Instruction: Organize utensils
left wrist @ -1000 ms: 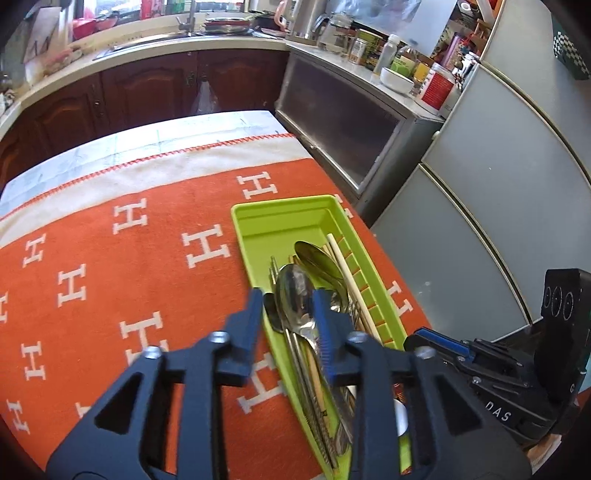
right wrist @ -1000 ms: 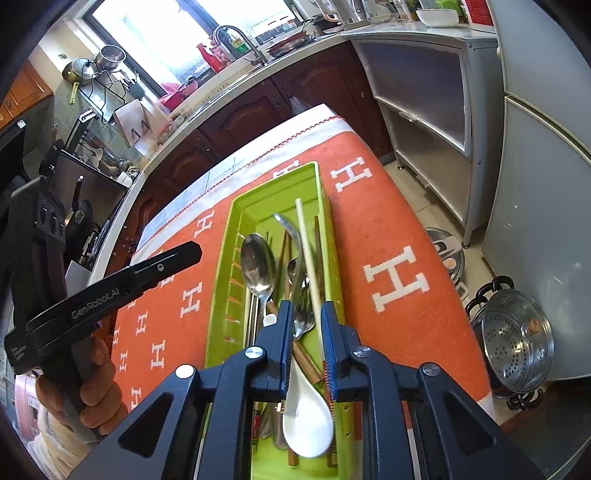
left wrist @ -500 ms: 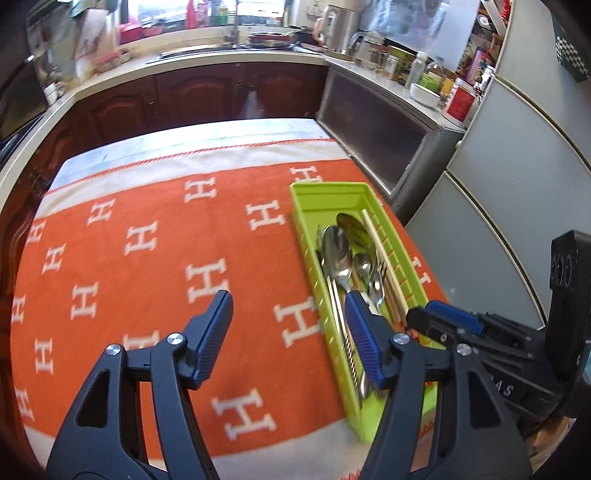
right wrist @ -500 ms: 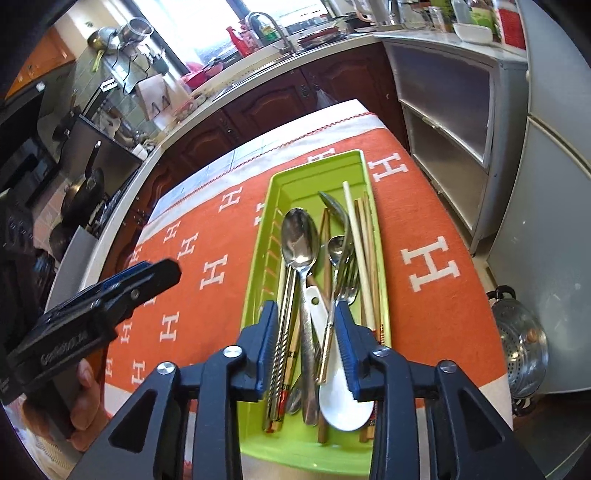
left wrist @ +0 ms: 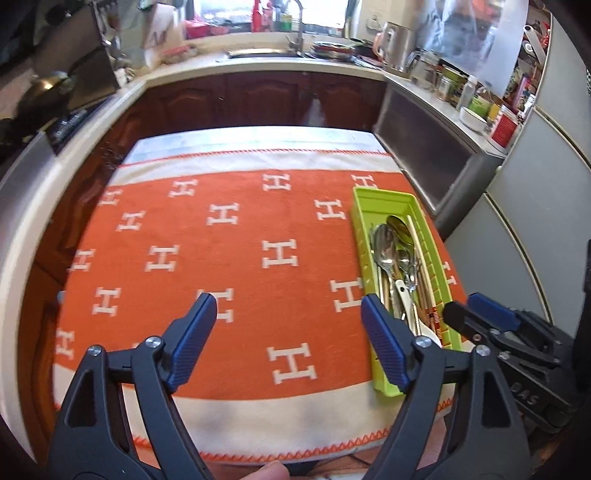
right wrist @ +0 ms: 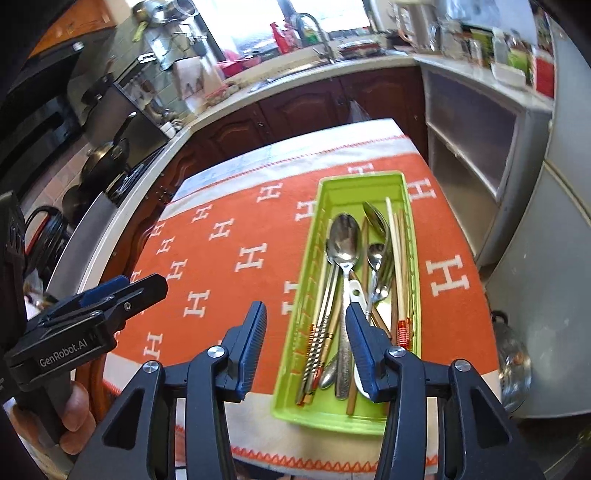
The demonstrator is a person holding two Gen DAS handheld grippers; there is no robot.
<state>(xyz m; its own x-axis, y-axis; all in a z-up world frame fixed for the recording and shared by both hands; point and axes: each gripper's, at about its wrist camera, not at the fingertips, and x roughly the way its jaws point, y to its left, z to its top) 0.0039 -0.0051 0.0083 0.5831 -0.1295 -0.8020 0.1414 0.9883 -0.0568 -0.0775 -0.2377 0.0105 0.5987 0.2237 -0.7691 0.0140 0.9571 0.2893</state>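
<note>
1. The left gripper (left wrist: 288, 334) has just been opening; its jaws stand wide and empty above the orange cloth (left wrist: 236, 295).
2. The right gripper (right wrist: 304, 341) has also been opening (nothing between its pads).
3. Spoons (right wrist: 345, 243) and chopsticks (right wrist: 397, 251) lie in the green tray (right wrist: 364, 186) at the cloth's right edge.

An orange blanket (left wrist: 236, 280) patterned with white H letters covers the counter (left wrist: 258, 136). Behind it dark wooden cabinets (left wrist: 258, 99) run under a sink with a tap (left wrist: 295, 22). A steel steamer pot (right wrist: 513, 373) sits on the floor beside a grey fridge (right wrist: 554, 258).
</note>
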